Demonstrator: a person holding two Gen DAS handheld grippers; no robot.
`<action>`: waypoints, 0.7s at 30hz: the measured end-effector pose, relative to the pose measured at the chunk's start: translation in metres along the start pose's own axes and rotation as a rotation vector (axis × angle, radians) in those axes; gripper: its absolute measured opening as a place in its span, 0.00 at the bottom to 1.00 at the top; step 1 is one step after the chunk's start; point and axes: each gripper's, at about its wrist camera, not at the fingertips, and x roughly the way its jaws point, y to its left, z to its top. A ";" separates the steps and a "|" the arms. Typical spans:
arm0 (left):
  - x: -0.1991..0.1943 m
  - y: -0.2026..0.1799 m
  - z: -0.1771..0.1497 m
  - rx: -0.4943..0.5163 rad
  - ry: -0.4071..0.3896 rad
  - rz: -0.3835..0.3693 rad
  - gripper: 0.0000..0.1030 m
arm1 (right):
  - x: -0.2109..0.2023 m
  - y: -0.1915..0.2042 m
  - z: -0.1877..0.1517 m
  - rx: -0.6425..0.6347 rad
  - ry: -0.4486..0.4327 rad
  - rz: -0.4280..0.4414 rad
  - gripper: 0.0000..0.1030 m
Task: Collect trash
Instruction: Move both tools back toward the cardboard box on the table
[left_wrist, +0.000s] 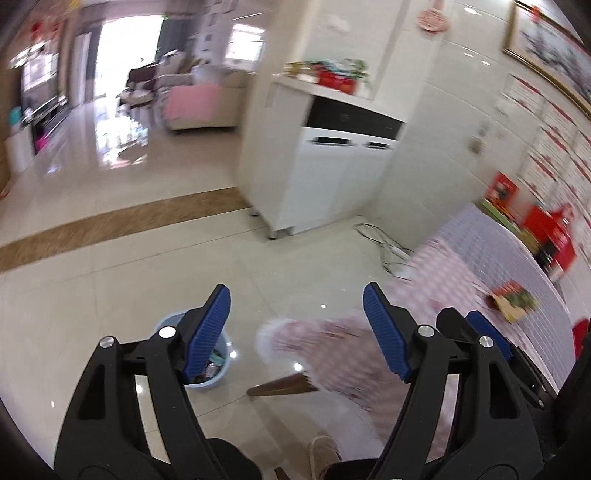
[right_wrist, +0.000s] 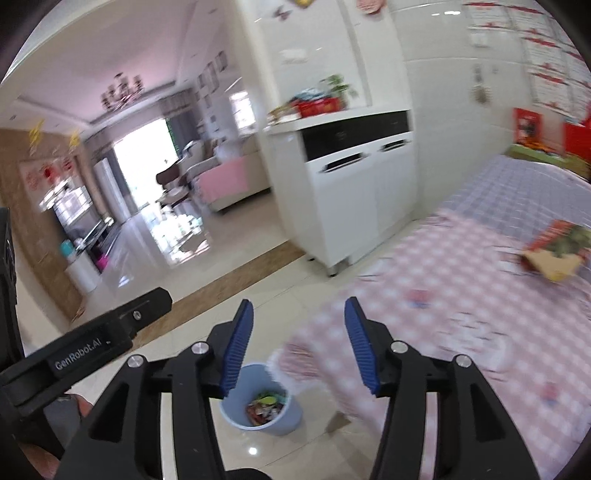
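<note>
A light blue trash bin (right_wrist: 263, 405) with colourful wrappers inside stands on the tiled floor by the table corner; in the left wrist view the bin (left_wrist: 218, 373) is partly hidden behind my left finger. A red and green snack package (right_wrist: 557, 251) lies on the checked tablecloth to the right; it also shows in the left wrist view (left_wrist: 513, 301). My left gripper (left_wrist: 297, 315) is open and empty above the floor. My right gripper (right_wrist: 299, 328) is open and empty above the bin and the table corner. The right gripper's fingers (left_wrist: 480, 325) show at the left view's right edge.
The table with the pink and lilac checked cloth (right_wrist: 461, 280) fills the right side. A white cabinet (right_wrist: 354, 192) stands on the floor behind it, cables (left_wrist: 384, 243) lie by the wall. Red boxes (left_wrist: 554, 229) sit at the table's far end. The left gripper's body (right_wrist: 92, 339) crosses the right view's left side.
</note>
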 end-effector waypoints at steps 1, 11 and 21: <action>-0.003 -0.016 -0.003 0.024 -0.001 -0.016 0.73 | -0.012 -0.014 -0.002 0.016 -0.013 -0.028 0.51; -0.015 -0.146 -0.044 0.198 0.049 -0.162 0.74 | -0.093 -0.133 -0.021 0.173 -0.056 -0.192 0.57; -0.022 -0.236 -0.082 0.338 0.092 -0.216 0.75 | -0.137 -0.210 -0.043 0.297 -0.047 -0.269 0.59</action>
